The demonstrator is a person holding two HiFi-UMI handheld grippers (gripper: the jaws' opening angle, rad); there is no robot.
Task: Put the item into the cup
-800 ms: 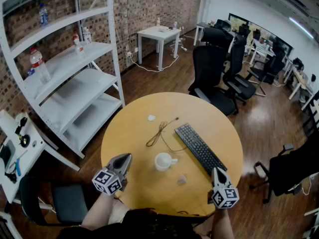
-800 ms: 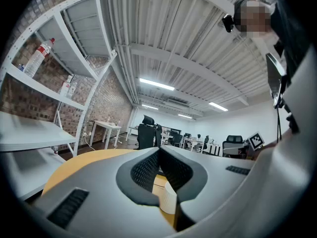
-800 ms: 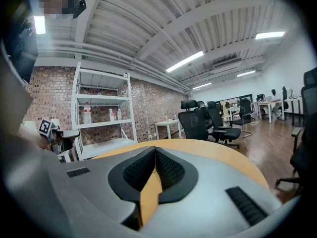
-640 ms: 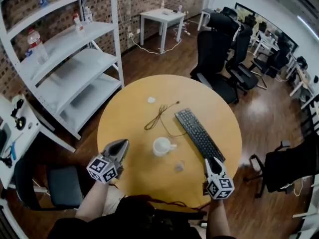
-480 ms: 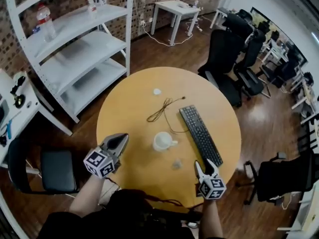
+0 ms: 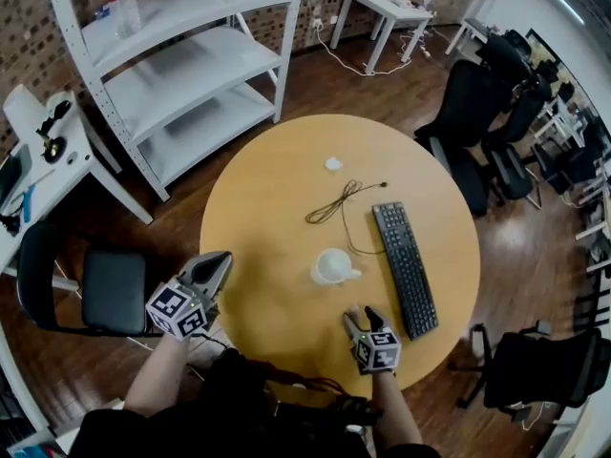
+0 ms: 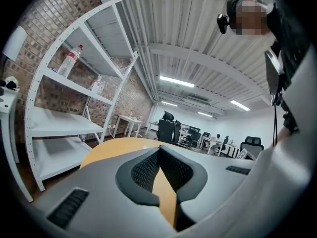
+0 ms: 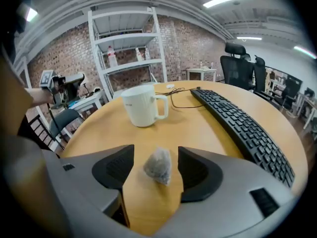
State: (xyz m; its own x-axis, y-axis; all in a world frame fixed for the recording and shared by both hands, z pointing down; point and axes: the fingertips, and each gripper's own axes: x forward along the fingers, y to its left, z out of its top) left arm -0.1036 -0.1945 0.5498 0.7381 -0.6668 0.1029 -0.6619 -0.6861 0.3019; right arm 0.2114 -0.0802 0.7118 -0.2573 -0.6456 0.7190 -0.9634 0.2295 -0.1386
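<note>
A small grey pouch [image 8: 158,165] lies on the round wooden table [image 6: 267,208], between the fingers of my right gripper [image 8: 156,168]. The jaws stand wide and neither pad touches it. In the head view the right gripper [image 6: 355,315] is near the table's front edge and hides most of the pouch. The white cup [image 6: 332,267] [image 8: 142,105] stands upright a short way beyond, handle to the right. My left gripper [image 6: 216,263] hovers at the table's left edge, its jaws shut with nothing in them [image 7: 159,152].
A black keyboard [image 6: 406,268] [image 8: 242,128] lies right of the cup. A thin cable [image 6: 339,201] and a small white scrap [image 6: 332,164] lie farther back. A white shelf rack [image 6: 191,74] and a black chair [image 6: 110,289] stand to the left, office chairs [image 6: 477,113] to the right.
My right gripper has moved left and forward along the table's front, and its jaws now stand either side of the pouch. The head view has swung. The left gripper has barely moved.
</note>
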